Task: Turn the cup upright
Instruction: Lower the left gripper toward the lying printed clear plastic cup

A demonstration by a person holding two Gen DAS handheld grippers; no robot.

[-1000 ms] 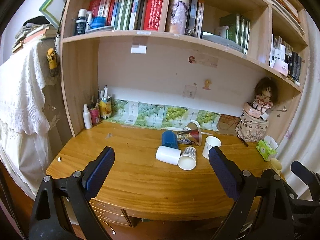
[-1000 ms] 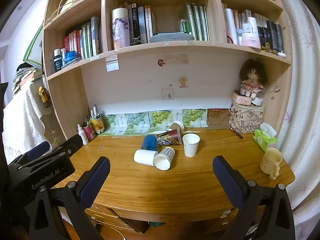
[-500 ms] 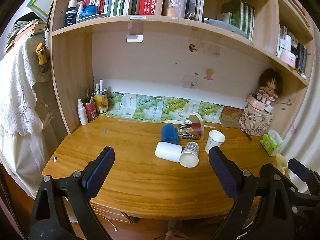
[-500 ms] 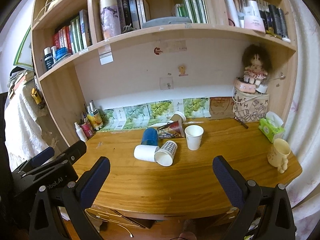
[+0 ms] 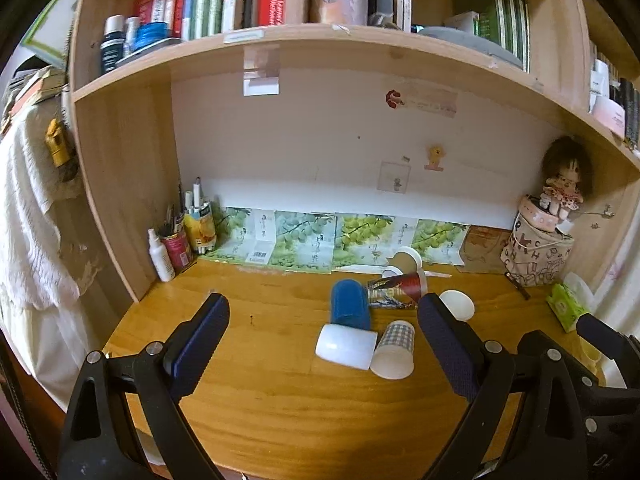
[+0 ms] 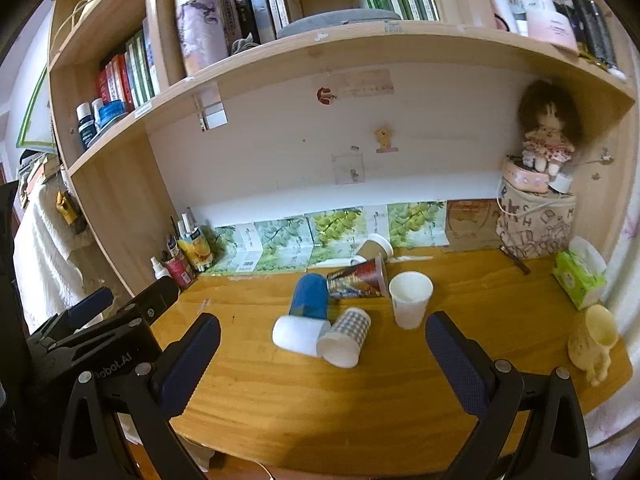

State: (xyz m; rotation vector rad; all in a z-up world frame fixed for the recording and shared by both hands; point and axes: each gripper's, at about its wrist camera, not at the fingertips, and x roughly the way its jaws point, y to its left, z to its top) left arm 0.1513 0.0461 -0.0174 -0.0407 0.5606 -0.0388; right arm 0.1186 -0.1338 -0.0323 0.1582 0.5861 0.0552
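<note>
Several cups lie on their sides in the middle of the wooden desk (image 5: 260,392): a blue cup (image 5: 350,306) (image 6: 309,296), a white cup (image 5: 346,346) (image 6: 296,335), a checked cup (image 5: 394,350) (image 6: 346,336), a red printed cup (image 5: 396,288) (image 6: 358,278) and a brown cup (image 6: 374,247) behind them. One white cup (image 6: 410,298) (image 5: 456,304) stands upright to their right. My left gripper (image 5: 322,354) is open and empty, in front of the cups. My right gripper (image 6: 322,362) is open and empty, also short of them.
A pen holder and bottles (image 5: 180,240) stand at the back left by the shelf wall. A doll on a fabric basket (image 6: 536,208), a green tissue pack (image 6: 578,276) and a cream mug (image 6: 594,338) are at the right. A bookshelf (image 6: 320,40) hangs low above.
Both grippers have moved forward toward the desk, so the cups look larger and nearer. Both stay open. The cups have not moved.
</note>
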